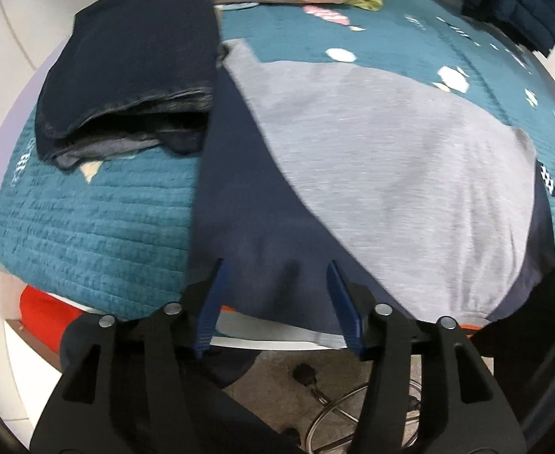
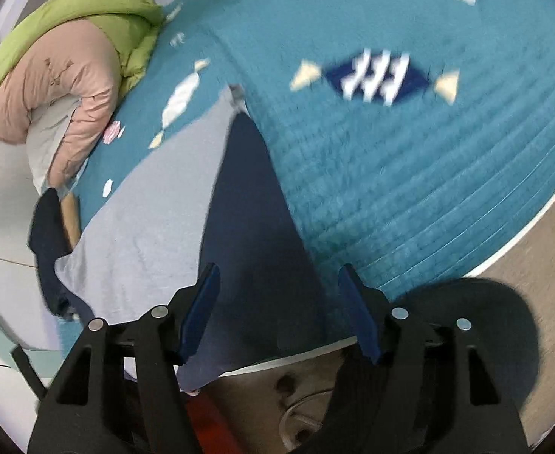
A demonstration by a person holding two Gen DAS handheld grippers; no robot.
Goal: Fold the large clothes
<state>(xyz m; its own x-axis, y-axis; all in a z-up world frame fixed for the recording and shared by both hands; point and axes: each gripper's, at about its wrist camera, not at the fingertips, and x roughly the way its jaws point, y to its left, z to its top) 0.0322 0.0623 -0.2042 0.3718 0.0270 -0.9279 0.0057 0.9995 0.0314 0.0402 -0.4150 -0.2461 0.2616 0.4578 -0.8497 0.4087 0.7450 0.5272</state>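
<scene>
Two wrist views, steeply downward, close above the bed edge; both share the grey-and-navy garment (image 1: 391,174) (image 2: 156,219) and teal quilt (image 1: 88,219) (image 2: 410,189).

Even, soft daylight in both views, no glare. Fisheye bends the edges hard, dark corners all round. Motion blur smears the quilt (image 2: 410,189) pattern upper right in the right view; left view only slightly soft.

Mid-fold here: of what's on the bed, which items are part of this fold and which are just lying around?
In the job:
- grey and navy garment, spread flat
- left gripper, jaws open over its navy hem
- right gripper, jaws open

Lying about:
- folded dark jeans
- pink and green puffy jackets
- teal quilt underneath
</scene>
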